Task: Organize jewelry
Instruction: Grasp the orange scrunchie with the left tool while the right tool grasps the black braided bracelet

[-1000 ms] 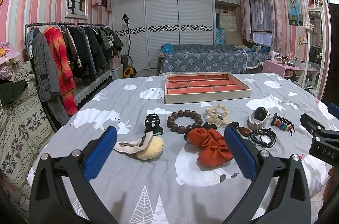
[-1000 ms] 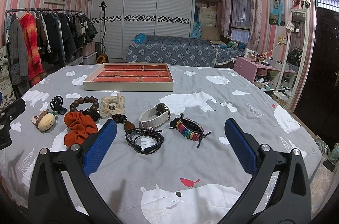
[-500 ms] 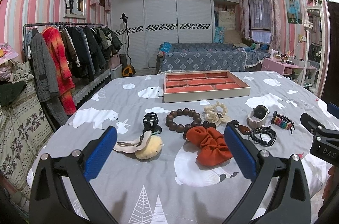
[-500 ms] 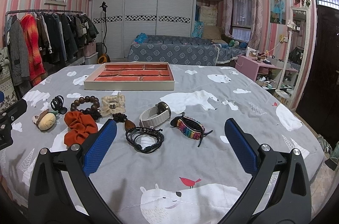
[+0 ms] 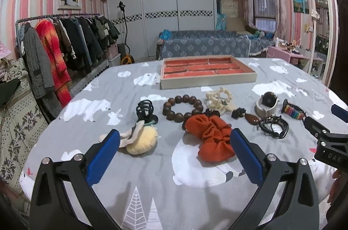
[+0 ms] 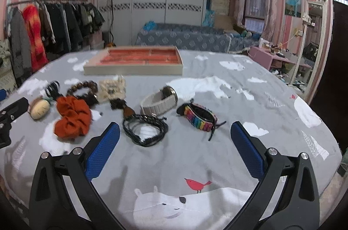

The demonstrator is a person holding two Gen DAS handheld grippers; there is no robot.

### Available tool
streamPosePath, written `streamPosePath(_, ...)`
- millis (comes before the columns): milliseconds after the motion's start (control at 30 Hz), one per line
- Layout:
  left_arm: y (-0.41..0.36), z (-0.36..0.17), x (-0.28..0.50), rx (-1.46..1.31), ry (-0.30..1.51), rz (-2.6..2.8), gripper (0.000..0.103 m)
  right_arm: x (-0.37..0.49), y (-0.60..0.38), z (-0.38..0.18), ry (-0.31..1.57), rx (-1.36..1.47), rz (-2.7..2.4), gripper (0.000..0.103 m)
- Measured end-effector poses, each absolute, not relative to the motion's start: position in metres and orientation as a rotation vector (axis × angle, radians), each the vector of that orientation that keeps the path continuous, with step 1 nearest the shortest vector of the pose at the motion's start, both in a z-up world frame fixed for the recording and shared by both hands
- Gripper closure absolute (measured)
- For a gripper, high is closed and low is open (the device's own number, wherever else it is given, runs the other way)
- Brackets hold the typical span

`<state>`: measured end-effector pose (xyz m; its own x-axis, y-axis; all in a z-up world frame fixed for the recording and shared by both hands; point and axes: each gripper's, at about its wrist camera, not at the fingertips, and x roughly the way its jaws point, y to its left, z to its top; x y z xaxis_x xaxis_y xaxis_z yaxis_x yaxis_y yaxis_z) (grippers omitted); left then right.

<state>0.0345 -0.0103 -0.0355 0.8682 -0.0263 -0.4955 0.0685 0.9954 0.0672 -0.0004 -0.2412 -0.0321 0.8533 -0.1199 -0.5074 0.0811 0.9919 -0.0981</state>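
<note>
**Jewelry Waits, Tray Stands Empty**

Both grippers hover with jaws spread wide, holding nothing. The black cord bracelet lies at 11 o'clock just ahead of the right gripper, the nearer tool, on the desk. The partitioned tray sits beyond at 12 o'clock; the left gripper faces the orange scrunchie.

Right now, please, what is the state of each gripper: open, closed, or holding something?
Left gripper: open, holding nothing, above the table near the orange scrunchie.
Right gripper: open, holding nothing, near the black cord bracelet.
</note>
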Motion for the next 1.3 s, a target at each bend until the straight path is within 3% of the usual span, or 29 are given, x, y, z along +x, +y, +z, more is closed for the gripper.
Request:
streamPosePath(767,-0.027,-0.064,0.099,0.055,0.667,-0.126,0.004,0.054,-0.247,-0.051,0.650,-0.112,-0.085,0.004)
streamPosePath(1000,-0.030,-0.074,0.114,0.043,0.735,-0.132,0.005,0.071,-0.255,-0.063,0.751,-0.061,-0.054,0.033)
streamPosePath(1233,-0.030,-0.082,0.127,0.041,0.792,-0.143,0.006,0.085,-0.250,-0.076,0.850,-0.071,-0.015,0.041)
streamPosePath(1300,-0.029,-0.084,0.132,0.035,0.812,-0.143,0.013,0.087,-0.251,-0.076,0.861,-0.063,-0.010,0.043)
